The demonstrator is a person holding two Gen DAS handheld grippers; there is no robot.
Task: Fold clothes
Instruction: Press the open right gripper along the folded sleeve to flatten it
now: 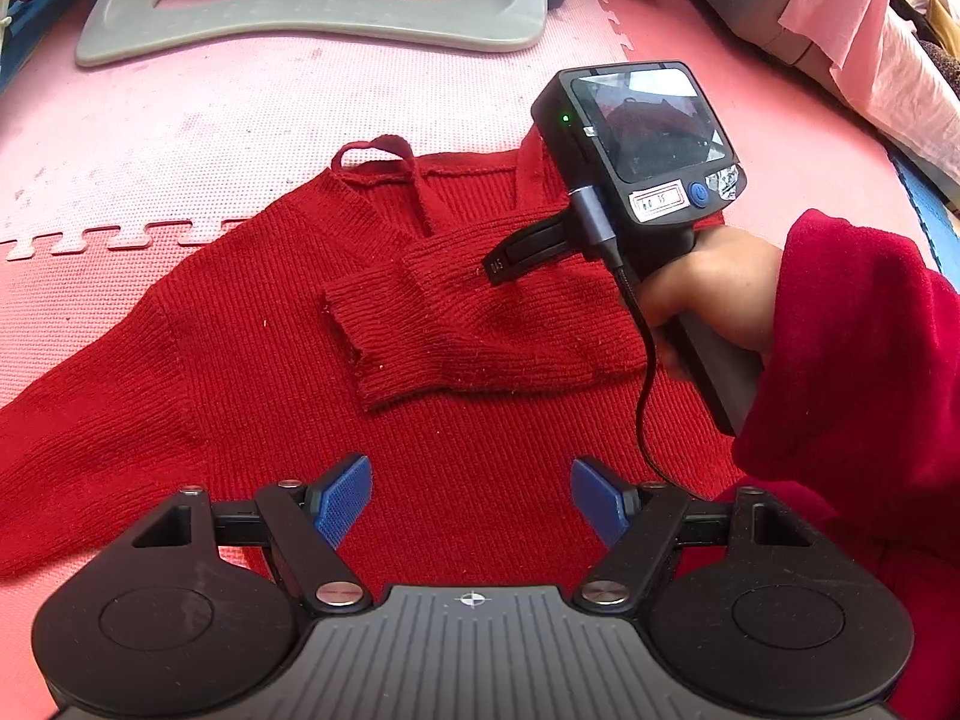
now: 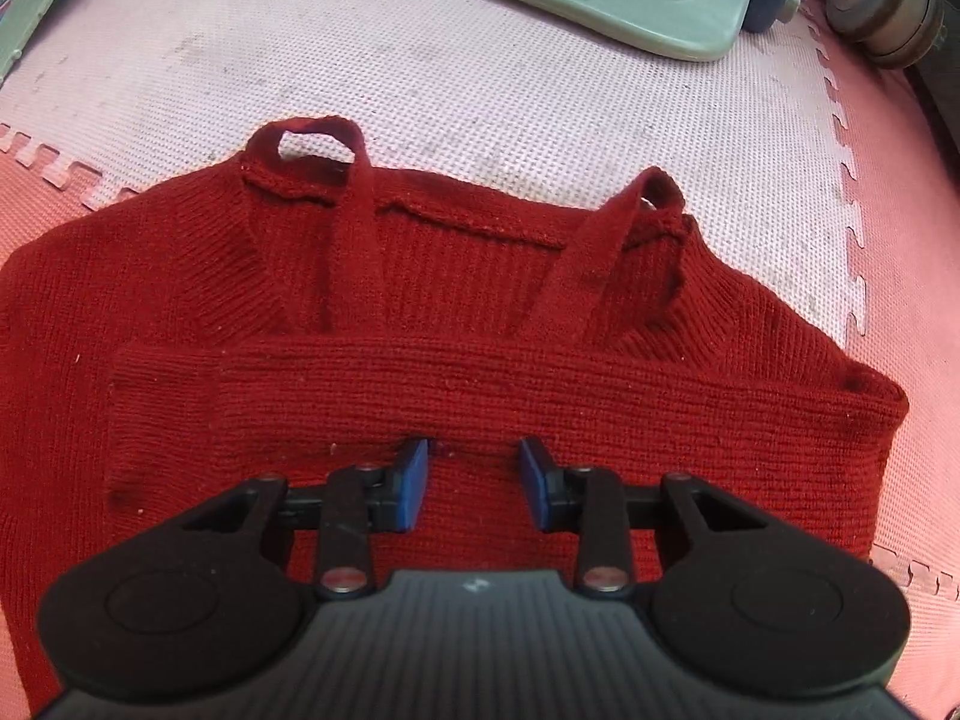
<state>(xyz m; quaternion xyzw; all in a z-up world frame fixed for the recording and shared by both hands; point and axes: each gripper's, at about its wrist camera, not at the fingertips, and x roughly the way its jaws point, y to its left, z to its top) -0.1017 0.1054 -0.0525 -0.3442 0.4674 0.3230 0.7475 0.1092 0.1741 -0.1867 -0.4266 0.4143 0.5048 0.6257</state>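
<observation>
1. my left gripper (image 1: 471, 501) hangs over the near part of the red sweater (image 1: 288, 360), jaws spread wide with only knit showing in the gap, nothing pinched.
2. my right gripper (image 2: 474, 480) points down at the folded-over sleeve (image 2: 480, 396); its jaws stand partly apart, blue pads (image 2: 414, 480) just above or on the knit. i cannot tell whether they nip a fold of it.
3. the sweater lies flat on the pink foam mat (image 1: 240, 120), neckline at 12 o'clock, with two strap loops (image 2: 312, 144) poking past the top edge.
4. from the left camera, the sleeve cuff (image 1: 354, 348) ends near the middle of the body; the other sleeve trails off at 8 o'clock.
5. open mat runs from 10 to 1 o'clock beyond the collar, up to a grey plastic base (image 1: 312, 24). interlocking mat seams sit at 9 o'clock.
6. at 2 o'clock, a hand (image 1: 714, 294) in a red sleeve (image 1: 852, 360) holds the right unit.
7. writing: a small white label (image 1: 657, 199) under its screen, blurred; a tag on its finger reads roughly "045".
</observation>
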